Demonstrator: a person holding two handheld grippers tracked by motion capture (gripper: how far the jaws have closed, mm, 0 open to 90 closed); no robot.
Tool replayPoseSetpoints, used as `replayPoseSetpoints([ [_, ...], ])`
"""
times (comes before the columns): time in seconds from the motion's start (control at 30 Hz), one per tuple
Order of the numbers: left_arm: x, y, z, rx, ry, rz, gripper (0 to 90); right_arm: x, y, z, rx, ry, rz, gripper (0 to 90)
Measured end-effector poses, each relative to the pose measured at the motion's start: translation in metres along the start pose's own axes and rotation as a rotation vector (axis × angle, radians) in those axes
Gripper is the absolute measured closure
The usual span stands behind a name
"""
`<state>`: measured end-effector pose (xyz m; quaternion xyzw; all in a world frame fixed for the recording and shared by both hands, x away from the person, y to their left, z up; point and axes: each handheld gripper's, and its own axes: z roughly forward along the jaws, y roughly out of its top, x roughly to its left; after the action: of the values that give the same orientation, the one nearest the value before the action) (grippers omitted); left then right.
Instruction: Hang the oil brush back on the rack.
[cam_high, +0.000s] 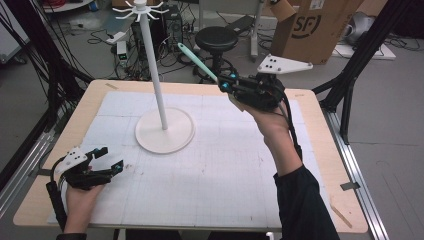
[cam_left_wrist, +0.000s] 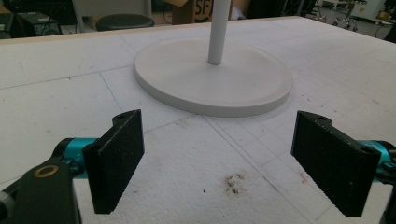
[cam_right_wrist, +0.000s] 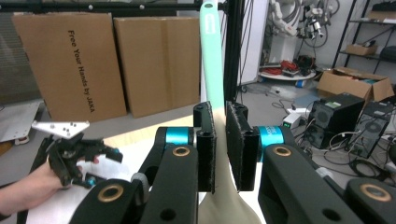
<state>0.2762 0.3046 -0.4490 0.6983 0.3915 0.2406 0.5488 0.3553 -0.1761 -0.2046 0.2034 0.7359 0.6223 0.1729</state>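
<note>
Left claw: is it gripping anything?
No, the left claw is open, its jaws wide apart over the bare white mat.

Mint-handled utensil (cam_high: 196, 60), white stand (cam_high: 164, 130)

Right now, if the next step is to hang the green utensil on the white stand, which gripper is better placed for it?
Probably the right gripper: it is shut on the green utensil, raised near the stand. The left gripper rests open and low near the table's edge.
</note>
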Motion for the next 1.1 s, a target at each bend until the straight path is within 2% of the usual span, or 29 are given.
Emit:
replayPoseSetpoints([
  [0.17,0.000,0.000,0.000,0.002,-0.002,0.005,17.7,0.003,0.023,0.004,-0.011,-0.003,-0.023,83.1],
  [0.43,0.000,0.000,0.000,0.002,-0.004,0.006,17.7,0.008,0.043,0.013,-0.014,-0.007,-0.042,83.1],
  [0.8,0.000,0.000,0.000,0.002,-0.007,0.007,17.7,0.013,0.051,0.027,-0.010,-0.020,-0.056,83.1],
  [1.1,0.000,0.000,-0.001,0.002,-0.007,0.011,17.7,0.013,0.050,0.036,0.003,-0.029,-0.059,83.0],
])
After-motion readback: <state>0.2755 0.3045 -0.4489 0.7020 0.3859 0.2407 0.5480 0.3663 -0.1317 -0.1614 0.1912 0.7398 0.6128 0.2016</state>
